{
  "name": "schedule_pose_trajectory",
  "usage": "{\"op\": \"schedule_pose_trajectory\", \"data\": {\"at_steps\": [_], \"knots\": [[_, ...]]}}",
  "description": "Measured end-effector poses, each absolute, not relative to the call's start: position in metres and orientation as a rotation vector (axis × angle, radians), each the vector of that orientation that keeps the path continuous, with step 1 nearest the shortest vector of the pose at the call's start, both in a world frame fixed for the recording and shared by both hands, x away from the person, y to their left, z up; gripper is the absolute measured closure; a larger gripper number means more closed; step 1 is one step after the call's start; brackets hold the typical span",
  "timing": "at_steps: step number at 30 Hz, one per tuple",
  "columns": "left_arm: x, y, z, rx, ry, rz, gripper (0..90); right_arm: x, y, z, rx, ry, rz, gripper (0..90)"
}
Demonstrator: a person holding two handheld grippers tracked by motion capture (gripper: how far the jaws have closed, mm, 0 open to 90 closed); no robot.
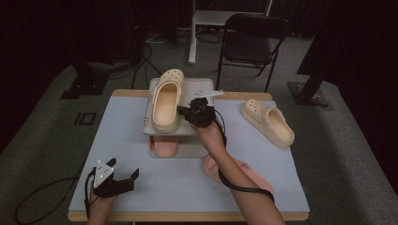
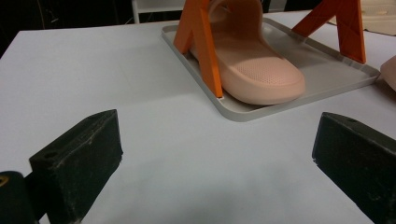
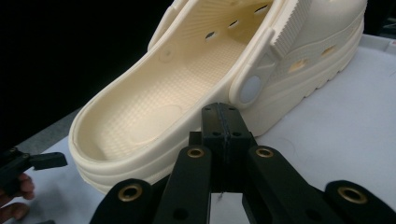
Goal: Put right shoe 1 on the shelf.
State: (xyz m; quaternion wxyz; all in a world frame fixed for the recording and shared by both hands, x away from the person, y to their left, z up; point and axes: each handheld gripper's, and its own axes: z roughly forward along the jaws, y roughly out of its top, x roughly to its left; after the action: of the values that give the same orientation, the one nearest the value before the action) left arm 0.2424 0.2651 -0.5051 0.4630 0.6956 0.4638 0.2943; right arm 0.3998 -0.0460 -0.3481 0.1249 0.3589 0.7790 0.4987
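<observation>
Right tool nudging the cream clog on the rack's top tray

High view: the right tool point(image 1: 199, 114) sits against the right side of the cream clog point(image 1: 167, 100) on the top tray point(image 1: 204, 87) at the far middle of the tabletop point(image 1: 141, 183); a second clog point(image 1: 268, 122) lies to the right. Left gripper view: the left tool point(image 2: 215, 154) is released, resting near-left, facing a pink slipper point(image 2: 252, 70) on the lower tray point(image 2: 280, 100). Right gripper view: jaws clenched on nothing, tips at the clog's side. Next move likely calls for fetching the second clog.

Dark-curtained recording studio: stand bases point(image 1: 309, 92), floor cables point(image 1: 141, 61), folding chair point(image 1: 253, 40).
</observation>
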Motion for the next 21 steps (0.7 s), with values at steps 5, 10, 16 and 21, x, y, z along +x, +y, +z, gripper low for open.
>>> {"op": "schedule_pose_trajectory", "data": {"at_steps": [5,10,16,21], "knots": [[0.242,0.265,-0.505,1.709,1.140,0.723,1.7,0.402,-0.049,-0.349,1.053,2.262,1.451,90.0],[0.243,0.265,-0.506,1.711,1.140,0.721,1.7,0.400,-0.055,-0.350,1.051,2.256,1.451,83.3],[0.244,0.263,-0.507,1.716,1.138,0.718,1.7,0.394,-0.067,-0.347,1.012,2.228,1.449,62.8],[0.245,0.263,-0.506,1.719,1.136,0.719,1.7,0.392,-0.076,-0.344,1.012,2.207,1.472,46.1]]}}
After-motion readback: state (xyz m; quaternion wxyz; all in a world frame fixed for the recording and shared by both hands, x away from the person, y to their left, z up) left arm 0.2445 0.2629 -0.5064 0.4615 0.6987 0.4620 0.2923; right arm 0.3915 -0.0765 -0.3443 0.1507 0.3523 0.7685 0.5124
